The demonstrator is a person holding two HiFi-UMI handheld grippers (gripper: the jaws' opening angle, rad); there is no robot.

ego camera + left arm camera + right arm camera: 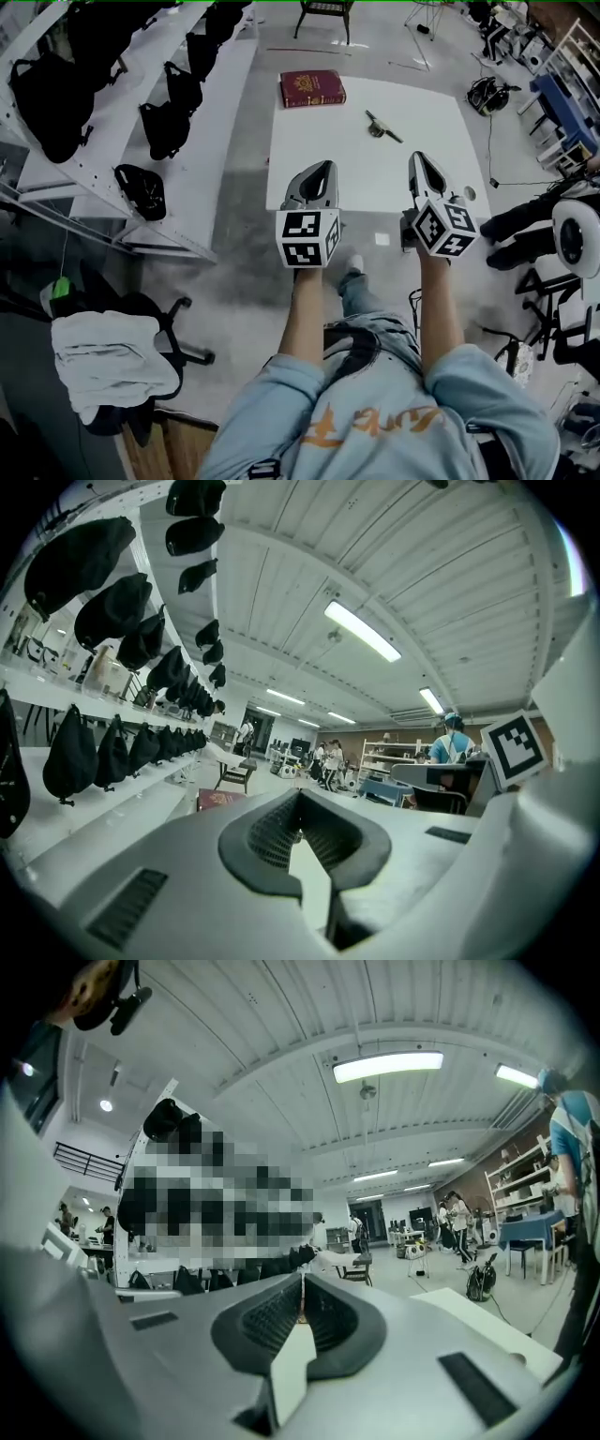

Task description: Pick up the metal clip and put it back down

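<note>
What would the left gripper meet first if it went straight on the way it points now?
Probably the red book at the white table's far edge; it lies ahead of the left gripper in the head view. The gripper seems held above the table, so it may pass over the book.

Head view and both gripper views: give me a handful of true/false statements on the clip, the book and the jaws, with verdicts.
1. The metal clip lies on the white table, apart from both grippers. True.
2. The right gripper holds the clip. False: its jaws are together with nothing between them.
3. The red book sits at the table's far left corner. True.
4. The book rests on top of the clip. False: they lie apart, with the clip to the book's right.
5. The left gripper has its jaws spread wide. False: they are together and empty.
</note>
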